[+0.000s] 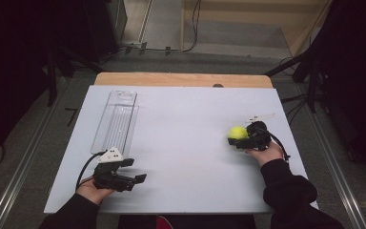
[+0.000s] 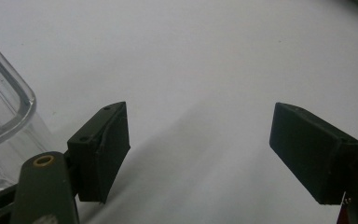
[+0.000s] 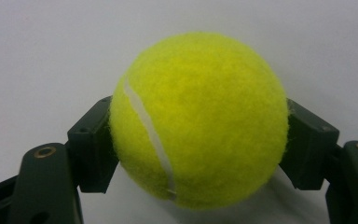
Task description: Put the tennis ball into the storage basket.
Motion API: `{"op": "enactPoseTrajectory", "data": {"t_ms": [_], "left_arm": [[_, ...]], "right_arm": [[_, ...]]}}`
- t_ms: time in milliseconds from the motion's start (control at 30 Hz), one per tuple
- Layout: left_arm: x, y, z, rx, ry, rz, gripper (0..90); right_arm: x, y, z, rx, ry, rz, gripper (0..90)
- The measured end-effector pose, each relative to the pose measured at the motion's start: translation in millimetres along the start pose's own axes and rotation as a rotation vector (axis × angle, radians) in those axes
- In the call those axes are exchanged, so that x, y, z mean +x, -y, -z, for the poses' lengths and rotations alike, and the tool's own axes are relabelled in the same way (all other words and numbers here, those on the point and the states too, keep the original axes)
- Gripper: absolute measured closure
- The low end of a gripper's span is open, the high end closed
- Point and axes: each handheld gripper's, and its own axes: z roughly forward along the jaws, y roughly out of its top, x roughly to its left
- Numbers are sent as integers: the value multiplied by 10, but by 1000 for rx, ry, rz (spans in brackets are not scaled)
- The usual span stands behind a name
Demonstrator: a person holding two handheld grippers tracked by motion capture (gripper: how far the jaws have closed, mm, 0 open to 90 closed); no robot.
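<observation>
Two jaws of right gripper clamped across tennis ball middle; light, fuzzy, springy. Left gripper wide open, empty.

In the right gripper view, the tennis ball hides the inner faces of both fingers, and the picture's bottom edge crops the arms behind them. In the left gripper view, the clear tray at nine o'clock runs off the left edge. In the high view, a small pale object at one o'clock of the ball is too small to identify.
</observation>
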Motion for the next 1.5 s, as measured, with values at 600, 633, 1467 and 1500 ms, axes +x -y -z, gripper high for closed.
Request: {"op": "enactPoseTrajectory", "data": {"t_ms": [600,633,1467,1500], "left_arm": [[-3,-1,4,-3,-1,5,204],[-2,-1,3,-2,-1,5,204],[9,-3,20,-7,-17,9,204],[9,-3,20,-8,-17,10,204]], "right_arm": [[114,-48,280,-117,-42,1,232],[117,-48,288,-116,-49,-2,231],[324,-95,237,-89,-114,3,232],[355,-100,223,-88,-121,14,232]]}}
